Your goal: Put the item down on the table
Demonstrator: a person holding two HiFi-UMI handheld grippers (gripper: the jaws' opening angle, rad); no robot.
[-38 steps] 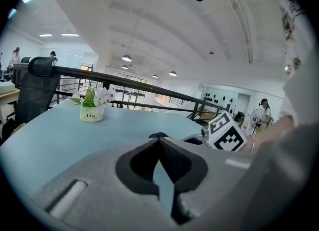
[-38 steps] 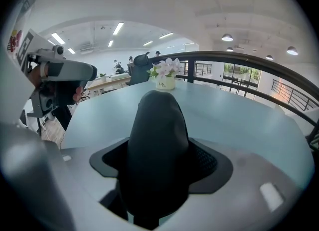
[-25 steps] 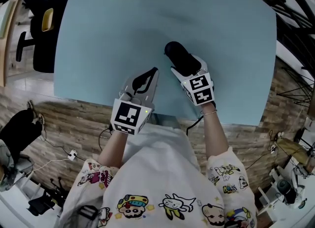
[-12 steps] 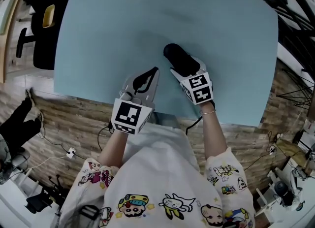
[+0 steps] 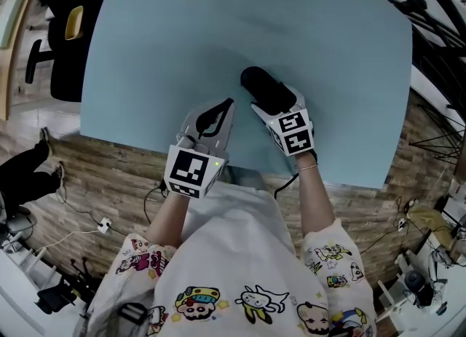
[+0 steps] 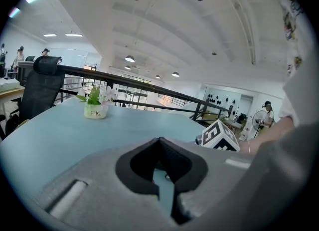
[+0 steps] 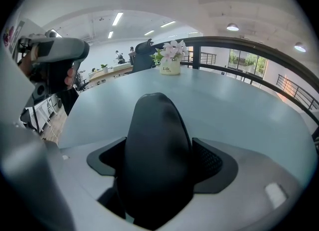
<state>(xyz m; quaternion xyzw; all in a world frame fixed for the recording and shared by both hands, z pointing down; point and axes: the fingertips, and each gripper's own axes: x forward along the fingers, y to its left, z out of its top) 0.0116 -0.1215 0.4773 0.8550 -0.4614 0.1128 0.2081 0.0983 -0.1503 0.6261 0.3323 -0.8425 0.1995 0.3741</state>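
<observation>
Item (image 5: 261,84), dark and rounded, rests on worktop (image 5: 145,52) between right gripper (image 5: 277,104) jaws, long axis pointing far-left. The jaws have just been opening, pads probably clear. Left gripper (image 5: 224,108) jaws together, empty.

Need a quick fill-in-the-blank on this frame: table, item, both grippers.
1. The black item sits between the jaws of the ____ gripper.
2. The left gripper has its jaws ____, nothing between them.
3. The flower pot stands near the table's ____ edge.
Missing: right; shut; far.
The right gripper has just been opening its jaws, item between them.
</observation>
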